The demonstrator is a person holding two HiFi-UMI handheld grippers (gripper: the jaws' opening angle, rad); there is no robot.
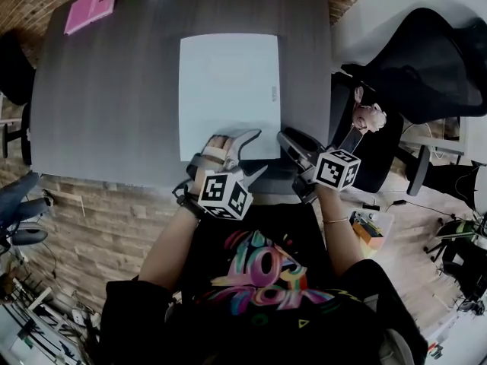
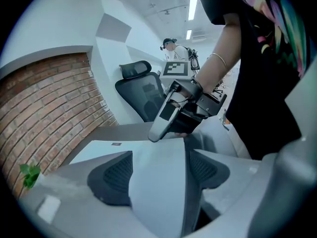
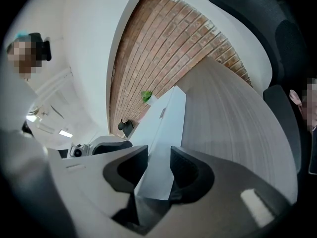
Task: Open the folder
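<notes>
The white folder (image 1: 228, 90) lies flat on the grey table (image 1: 106, 97), its near edge at my claws. My left gripper (image 1: 262, 150) stands wide over that edge (pads clear of the cover between them). My right gripper (image 1: 288, 144), narrow, pinches the near right corner.

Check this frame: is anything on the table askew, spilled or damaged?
Nothing stands out. The white folder lies flat, closed and square to the grey table; the pink book sits slightly turned at a far corner.
</notes>
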